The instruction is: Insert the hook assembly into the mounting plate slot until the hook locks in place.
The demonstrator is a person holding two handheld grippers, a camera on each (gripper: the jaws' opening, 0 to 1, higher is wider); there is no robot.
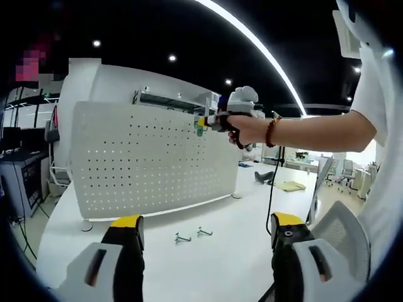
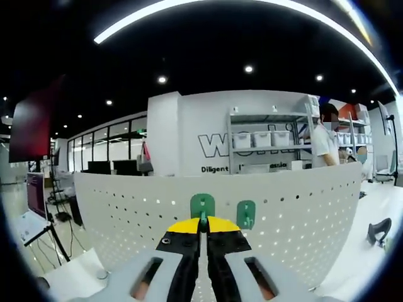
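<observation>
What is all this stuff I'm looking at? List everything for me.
White perforated metal pegboard panel: one, white, standing upright on the table.
White table: one, white, under the panel.
Green plastic hook assemblies: two, green, side by side near the panel's top edge; one sits at the right gripper's tips.
Small metal hooks: two, grey, lying on the table before the panel.
Left gripper: one, yellow-tipped, open above the table.
Right gripper: one, yellow-tipped, jaws closed at the green hook.
Person's hand: one, holding the right gripper.

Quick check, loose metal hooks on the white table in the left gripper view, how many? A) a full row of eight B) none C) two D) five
C: two small metal hooks lie side by side on the table, in front of the pegboard, between the left gripper's open jaws.
</observation>
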